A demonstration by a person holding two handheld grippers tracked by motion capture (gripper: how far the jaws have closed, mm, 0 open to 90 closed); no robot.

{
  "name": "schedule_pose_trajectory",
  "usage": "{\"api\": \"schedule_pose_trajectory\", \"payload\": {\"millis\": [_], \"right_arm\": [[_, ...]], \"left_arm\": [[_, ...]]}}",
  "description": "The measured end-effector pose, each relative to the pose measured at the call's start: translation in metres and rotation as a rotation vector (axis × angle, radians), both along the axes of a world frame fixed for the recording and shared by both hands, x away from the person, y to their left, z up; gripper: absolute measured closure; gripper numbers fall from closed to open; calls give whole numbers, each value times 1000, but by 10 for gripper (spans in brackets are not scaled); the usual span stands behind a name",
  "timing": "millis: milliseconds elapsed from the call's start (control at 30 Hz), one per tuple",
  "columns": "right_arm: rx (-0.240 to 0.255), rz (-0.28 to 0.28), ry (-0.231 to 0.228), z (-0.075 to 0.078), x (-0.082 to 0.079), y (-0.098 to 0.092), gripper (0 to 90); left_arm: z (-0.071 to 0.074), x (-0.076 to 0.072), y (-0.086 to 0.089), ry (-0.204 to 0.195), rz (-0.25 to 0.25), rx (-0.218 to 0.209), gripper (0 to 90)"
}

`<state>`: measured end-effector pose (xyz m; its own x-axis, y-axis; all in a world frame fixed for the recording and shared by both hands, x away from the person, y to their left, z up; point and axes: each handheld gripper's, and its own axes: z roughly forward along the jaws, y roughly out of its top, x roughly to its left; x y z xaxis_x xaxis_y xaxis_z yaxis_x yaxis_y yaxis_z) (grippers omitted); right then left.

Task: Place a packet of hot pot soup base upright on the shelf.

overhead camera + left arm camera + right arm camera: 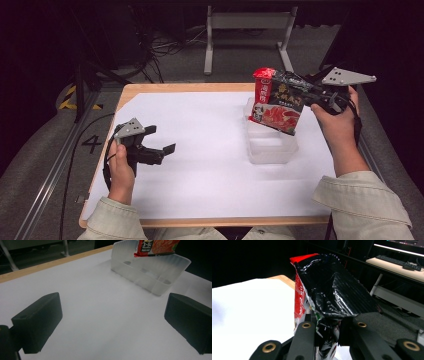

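Observation:
A red and black food packet (276, 101) hangs tilted over the clear plastic bin (270, 145) at the right of the table, its lower edge just above the bin's rim. My right gripper (311, 94) is shut on the packet's upper right edge; in the right gripper view the crumpled packet (332, 297) rises from between the jaws. In the left gripper view the packet's bottom edge (157, 247) hovers over the bin (150, 272). My left gripper (162, 141) rests low over the white sheet at the left, jaws wide open with nothing between them (112, 322).
A white sheet (210, 165) covers the wooden table (185, 87). Beyond the far edge stands a grey metal frame (247, 30) on the floor with cables. The person's sleeves enter from the bottom edge.

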<state>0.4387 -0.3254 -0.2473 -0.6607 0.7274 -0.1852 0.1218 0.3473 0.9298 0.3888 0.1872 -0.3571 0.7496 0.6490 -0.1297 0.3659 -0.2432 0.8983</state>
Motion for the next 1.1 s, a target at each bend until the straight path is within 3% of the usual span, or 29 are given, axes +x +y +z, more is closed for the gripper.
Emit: {"api": "schedule_pose_trajectory", "payload": {"millis": [600, 1100], "right_arm": [[-2, 17, 54, -22, 3, 0, 787], [13, 8, 67, -41, 5, -2, 786]], "left_arm": [[-1, 0, 2, 9, -3, -15, 23], [-3, 1, 2, 12, -8, -6, 24]]}}
